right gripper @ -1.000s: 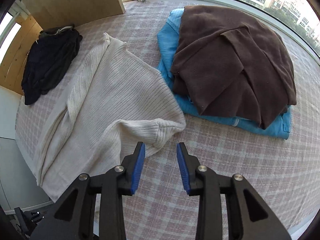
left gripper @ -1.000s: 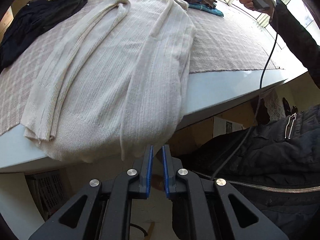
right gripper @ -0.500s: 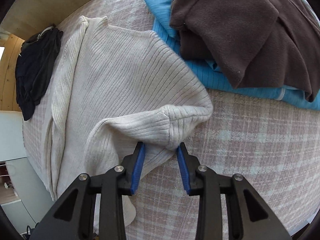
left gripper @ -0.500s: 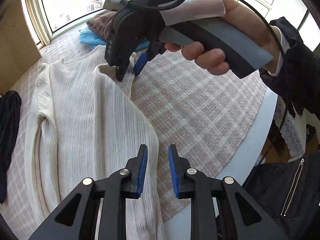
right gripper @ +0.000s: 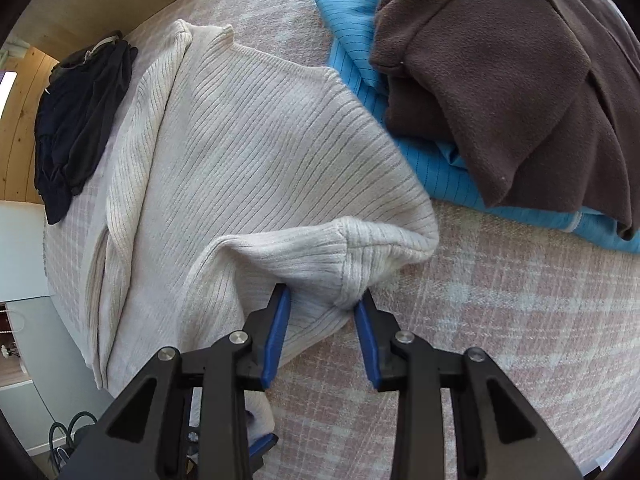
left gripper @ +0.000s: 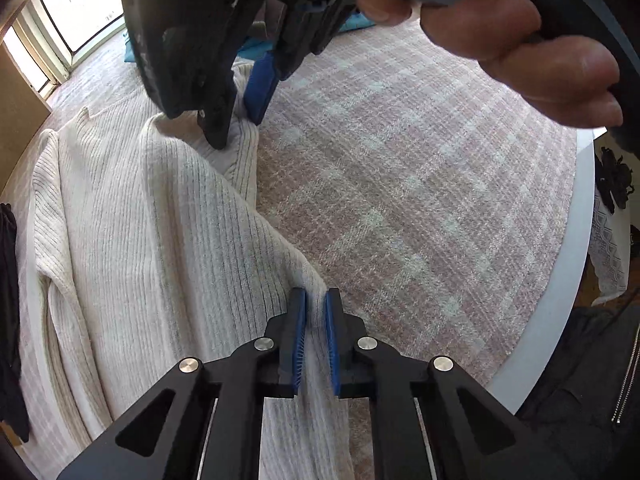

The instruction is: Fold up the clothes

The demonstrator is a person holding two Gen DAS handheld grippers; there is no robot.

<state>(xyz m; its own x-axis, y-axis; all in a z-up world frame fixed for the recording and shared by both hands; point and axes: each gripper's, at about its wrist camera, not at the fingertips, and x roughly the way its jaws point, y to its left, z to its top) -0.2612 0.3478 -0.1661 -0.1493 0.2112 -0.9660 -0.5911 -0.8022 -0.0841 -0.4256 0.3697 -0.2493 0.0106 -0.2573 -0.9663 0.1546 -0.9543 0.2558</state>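
A cream ribbed sweater lies flat on the pink checked cloth. My left gripper points down at its right side edge; its jaws are closing, and a ridge of the knit is pinched between the blue pads. My right gripper is down on the folded shoulder corner of the sweater. Its jaws are closing too, with the bunched knit touching both pads. In the left wrist view the right gripper hangs over that far corner, held by a hand.
A brown garment lies folded on a blue one just right of the sweater's shoulder. A black garment lies at the far left by a wooden panel. The white table edge curves at the right, with a dark jacket beyond it.
My left gripper moved from beyond the table's front edge onto the sweater's right side, opened, then closed on the knit. The right gripper sank onto the shoulder fold, which now fills its jaws.
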